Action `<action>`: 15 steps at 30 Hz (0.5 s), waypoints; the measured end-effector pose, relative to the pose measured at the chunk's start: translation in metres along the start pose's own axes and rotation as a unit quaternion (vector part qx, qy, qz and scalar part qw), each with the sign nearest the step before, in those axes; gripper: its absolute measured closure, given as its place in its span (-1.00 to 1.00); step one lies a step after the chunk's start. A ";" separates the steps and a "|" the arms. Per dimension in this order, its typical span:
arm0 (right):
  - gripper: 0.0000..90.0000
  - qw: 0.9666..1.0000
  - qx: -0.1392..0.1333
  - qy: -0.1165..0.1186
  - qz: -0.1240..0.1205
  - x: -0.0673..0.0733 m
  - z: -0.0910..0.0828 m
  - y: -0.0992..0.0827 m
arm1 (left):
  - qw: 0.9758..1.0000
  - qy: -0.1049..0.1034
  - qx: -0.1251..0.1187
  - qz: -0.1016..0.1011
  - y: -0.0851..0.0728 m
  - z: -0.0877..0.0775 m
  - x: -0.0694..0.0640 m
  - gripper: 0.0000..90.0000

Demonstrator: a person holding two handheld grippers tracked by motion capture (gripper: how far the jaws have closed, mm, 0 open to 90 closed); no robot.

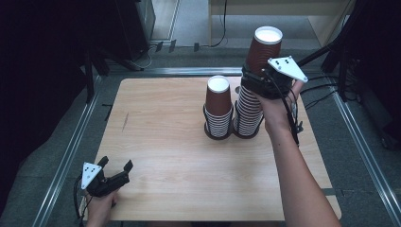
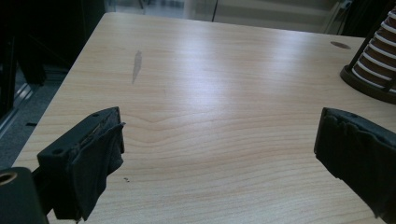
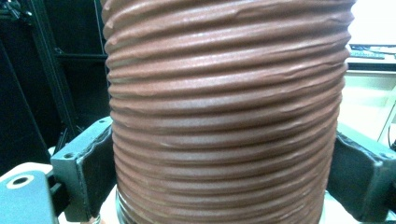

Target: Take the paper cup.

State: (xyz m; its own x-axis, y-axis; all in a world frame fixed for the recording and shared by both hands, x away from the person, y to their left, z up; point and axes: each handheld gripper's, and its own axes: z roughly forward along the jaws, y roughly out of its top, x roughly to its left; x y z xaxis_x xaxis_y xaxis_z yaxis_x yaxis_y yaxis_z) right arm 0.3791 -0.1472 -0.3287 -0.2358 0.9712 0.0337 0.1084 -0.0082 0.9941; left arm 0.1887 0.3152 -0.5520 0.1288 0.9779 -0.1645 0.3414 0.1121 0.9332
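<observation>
wooden table (image 1: 179, 161) mostly bare; right gripper (image 1: 265, 78) clamps top cup (image 1: 265, 47), left gripper (image 1: 116, 170) wide near front edge.

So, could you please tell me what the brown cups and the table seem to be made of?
The top cup, gripped by the right tongs, looks like matte ribbed paper: fine ridges ring its wall, and its inside is white. The table looks like pale wood or wood-look laminate: grain lines under a soft sheen.

A shorter stack of ribbed brown paper cups (image 1: 218, 108) stands in a round black holder at one o'clock on the pale wooden table (image 1: 179, 156).
</observation>
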 end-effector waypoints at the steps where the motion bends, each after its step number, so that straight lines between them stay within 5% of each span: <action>1: -0.79 1.000 -0.003 0.000 -0.001 0.000 0.000 0.001 | 1.000 0.000 0.000 -0.001 0.000 0.000 0.000 -0.96; 15: -0.75 0.999 -0.034 -0.007 -0.012 0.001 -0.006 0.025 | 1.000 0.000 0.000 0.000 0.000 0.000 0.000 -0.96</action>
State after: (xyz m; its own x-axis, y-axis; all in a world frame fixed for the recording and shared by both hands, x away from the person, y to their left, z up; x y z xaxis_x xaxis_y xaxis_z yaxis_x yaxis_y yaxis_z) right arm 0.3753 -0.1478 -0.3034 -0.2237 0.9746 0.0090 0.0375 -0.0006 0.9993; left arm 0.1886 0.3153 -0.5520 0.1294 0.9780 -0.1637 0.3421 0.1110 0.9331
